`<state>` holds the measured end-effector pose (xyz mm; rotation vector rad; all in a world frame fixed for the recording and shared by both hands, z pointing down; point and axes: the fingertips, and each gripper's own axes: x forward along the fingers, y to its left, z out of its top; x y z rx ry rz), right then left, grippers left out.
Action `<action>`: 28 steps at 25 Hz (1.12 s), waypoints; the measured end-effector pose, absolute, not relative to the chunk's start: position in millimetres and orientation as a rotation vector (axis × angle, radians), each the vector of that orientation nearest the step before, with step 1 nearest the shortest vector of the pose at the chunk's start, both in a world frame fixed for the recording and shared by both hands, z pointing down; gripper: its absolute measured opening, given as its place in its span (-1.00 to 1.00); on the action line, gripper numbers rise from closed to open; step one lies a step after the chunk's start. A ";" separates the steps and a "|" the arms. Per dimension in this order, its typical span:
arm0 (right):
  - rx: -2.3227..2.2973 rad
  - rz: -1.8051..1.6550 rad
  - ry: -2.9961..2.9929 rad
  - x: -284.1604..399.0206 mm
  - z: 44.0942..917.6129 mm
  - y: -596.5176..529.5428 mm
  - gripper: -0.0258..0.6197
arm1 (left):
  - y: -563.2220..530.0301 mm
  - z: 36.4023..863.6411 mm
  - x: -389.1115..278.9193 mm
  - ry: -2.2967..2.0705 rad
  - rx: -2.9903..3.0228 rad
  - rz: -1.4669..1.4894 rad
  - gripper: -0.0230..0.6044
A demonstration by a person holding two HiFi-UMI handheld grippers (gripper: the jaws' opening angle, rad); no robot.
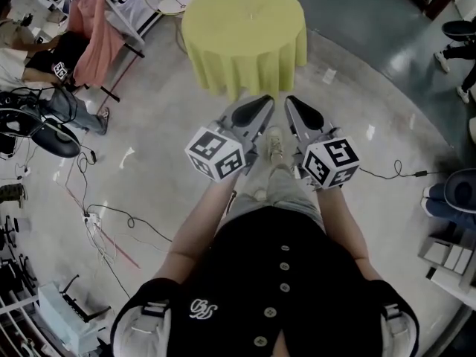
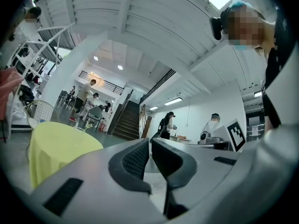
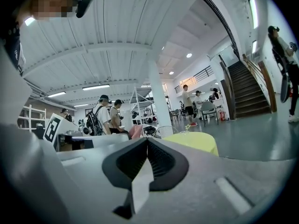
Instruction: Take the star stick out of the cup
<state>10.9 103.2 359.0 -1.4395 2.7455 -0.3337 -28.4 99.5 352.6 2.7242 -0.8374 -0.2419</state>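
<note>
Person wears a blk short-sleeved button-front top (image 1: 275, 274) w/ a row of small round buttons (image 1: 283, 267) down the centre and a small white script logo (image 1: 202, 309) on one side. Pale grey shoulder panels (image 1: 141, 329) w/ blk strap buckles on both shoulders. Light grey trousers (image 1: 286, 188), pale shoe (image 1: 275, 146). Blk head-mounted camera (image 3: 86, 1). Left gripper (image 1: 262, 104) and right gripper (image 1: 294, 104): light grey moulded shells w/ dark slotted recesses, tapering to blk tips. Each carries a white cube w/ blk square markers (image 1: 216, 153). Inner pads (image 2: 135, 160) are blk, ribbed rubber.
</note>
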 end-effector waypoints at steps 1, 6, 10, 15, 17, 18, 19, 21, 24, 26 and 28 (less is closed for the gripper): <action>-1.434 -0.332 2.747 12.6 360.3 97.3 -0.91 | 93.3 353.7 -26.8 -0.846 2.723 -0.244 -0.84; -1.412 -0.348 2.774 15.4 369.0 56.3 -0.91 | 54.9 356.0 -23.4 -0.877 2.715 -0.251 -0.84; -1.392 -0.330 2.805 14.3 370.4 21.0 -0.91 | 18.2 354.6 -19.1 -0.894 2.714 -0.265 -0.84; -1.362 -0.334 2.819 19.1 366.1 -30.1 -0.91 | -31.9 345.8 -14.4 -0.930 2.716 -0.289 -0.84; -1.348 -0.328 2.825 20.4 362.5 -50.4 -0.91 | -52.3 342.5 -13.3 -0.946 2.714 -0.294 -0.84; -1.340 -0.326 2.830 21.4 361.5 -59.9 -0.91 | -62.4 341.5 -12.2 -0.955 2.712 -0.296 -0.84; -1.331 -0.324 2.836 22.8 360.9 -69.3 -0.91 | -72.5 340.6 -10.7 -0.964 2.709 -0.298 -0.84; -1.318 -0.322 2.846 26.1 359.6 -89.3 -0.91 | -93.1 338.6 -7.4 -0.979 2.708 -0.301 -0.84; -1.292 -0.319 2.860 33.1 355.3 -118.8 -0.91 | -121.9 334.8 -0.1 -1.003 2.705 -0.301 -0.84; -1.273 -0.314 2.866 39.5 352.2 -136.9 -0.91 | -139.1 332.3 6.5 -1.021 2.703 -0.302 -0.84; -1.255 -0.313 2.870 43.3 351.0 -155.0 -0.91 | -156.3 331.5 10.8 -1.038 2.700 -0.302 -0.83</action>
